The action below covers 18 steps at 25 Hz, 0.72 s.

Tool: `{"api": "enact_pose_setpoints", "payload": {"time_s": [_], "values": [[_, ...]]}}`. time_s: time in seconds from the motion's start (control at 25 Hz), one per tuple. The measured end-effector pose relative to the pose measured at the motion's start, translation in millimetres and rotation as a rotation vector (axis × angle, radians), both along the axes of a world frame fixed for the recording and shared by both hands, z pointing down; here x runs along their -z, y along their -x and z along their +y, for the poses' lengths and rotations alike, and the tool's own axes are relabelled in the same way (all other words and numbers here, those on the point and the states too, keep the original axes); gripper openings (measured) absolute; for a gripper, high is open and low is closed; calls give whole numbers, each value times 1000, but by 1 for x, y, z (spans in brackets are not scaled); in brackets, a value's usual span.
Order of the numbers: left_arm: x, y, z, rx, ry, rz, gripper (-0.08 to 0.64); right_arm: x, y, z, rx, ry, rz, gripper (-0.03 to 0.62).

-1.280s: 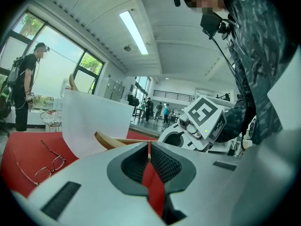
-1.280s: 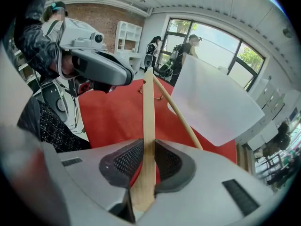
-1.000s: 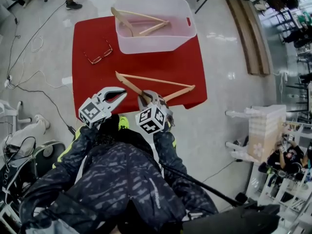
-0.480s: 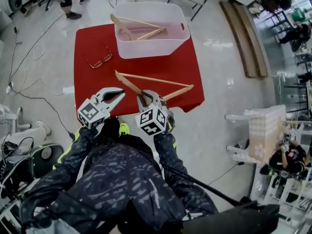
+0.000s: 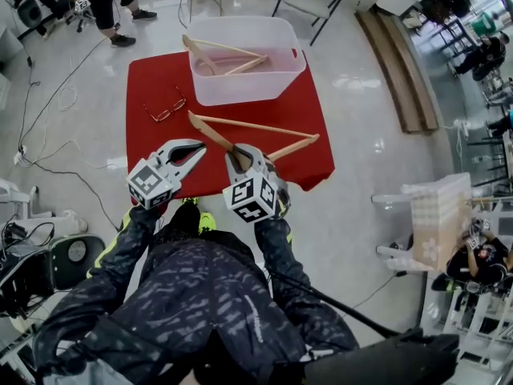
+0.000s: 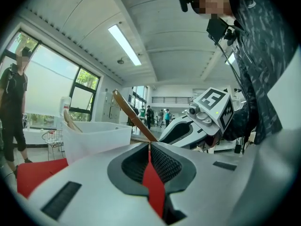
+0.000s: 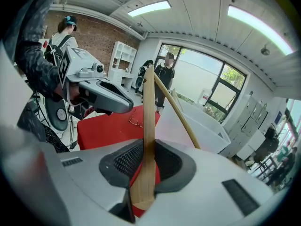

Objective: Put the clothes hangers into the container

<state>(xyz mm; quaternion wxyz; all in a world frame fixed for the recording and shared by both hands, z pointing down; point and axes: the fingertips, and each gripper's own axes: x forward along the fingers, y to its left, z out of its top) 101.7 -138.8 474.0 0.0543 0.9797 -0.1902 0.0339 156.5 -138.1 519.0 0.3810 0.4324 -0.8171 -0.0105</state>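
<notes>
One hanger (image 5: 256, 127) is in your right gripper (image 5: 243, 157), which is clamped on the end of one wooden arm, the wood running up between the pads. It sits over the near half of the table (image 5: 160, 155), short of the container (image 5: 240, 93), where the other hanger (image 5: 227, 49) already lies. Your left gripper (image 5: 195, 147) is closed on nothing, tips met, just left of the right one.

Judge this wood as light and stiff. It won't sag, but a grip at the very end leaves the whole triangle levering out ahead of the jaws, so it will likely want to swing or twist in the pads. Smooth finished wood may also slip on them. A hold nearer a corner where two arms meet, or a second pinch with your left on the long bar, would steady it.

It looks sturdy enough, but the glasses (image 5: 166, 109) lie on the table to the left, apart from it, so keep the free end away from them. No hook can be made out.
</notes>
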Motion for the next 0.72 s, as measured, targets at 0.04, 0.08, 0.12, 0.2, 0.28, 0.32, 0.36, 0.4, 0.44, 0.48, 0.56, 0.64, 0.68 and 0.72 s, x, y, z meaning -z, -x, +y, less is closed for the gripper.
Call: {"api": "enact_pose_setpoints", "payload": {"time_s": [0.04, 0.08, 0.12, 0.2, 0.28, 0.32, 0.36, 0.4, 0.44, 0.48, 0.56, 0.64, 0.68, 0.72], "values": [[1, -2, 0, 1, -19, -6, 14, 4, -2, 0, 1, -14, -3, 83], [2, -4, 1, 1, -40, -12, 14, 9, -5, 0, 2, -28, -5, 83], [4, -5, 3, 2, -56, -17, 14, 14, -6, 1, 4, -41, -7, 83], [14, -3, 3, 7, -60, -15, 14, 27, -4, 0, 8, -62, -9, 83], [23, 2, 1, 13, -53, -7, 14, 40, 3, -4, 14, -79, -11, 83], [25, 4, 0, 16, -56, -6, 13, 45, 4, -6, 17, -87, -12, 83], [27, 5, 0, 19, -60, -11, 12, 50, 5, -7, 20, -94, -16, 83], [28, 6, 0, 22, -65, -17, 12, 55, 6, -8, 22, -100, -21, 83], [32, 8, -1, 24, -70, -22, 13, 60, 7, -9, 23, -106, -29, 83], [37, 10, -3, 26, -73, -23, 13, 66, 9, -11, 24, -114, -37, 83], [49, 14, -5, 32, -79, -16, 14, 78, 12, -14, 26, -134, -45, 83], [61, 17, -8, 43, -90, -4, 14, 89, 14, -15, 35, -155, -44, 83], [65, 20, -11, 48, -97, 0, 12, 94, 17, -18, 40, -166, -42, 83], [68, 24, -17, 52, -102, 3, 13, 99, 20, -22, 44, -178, -40, 83]]}}
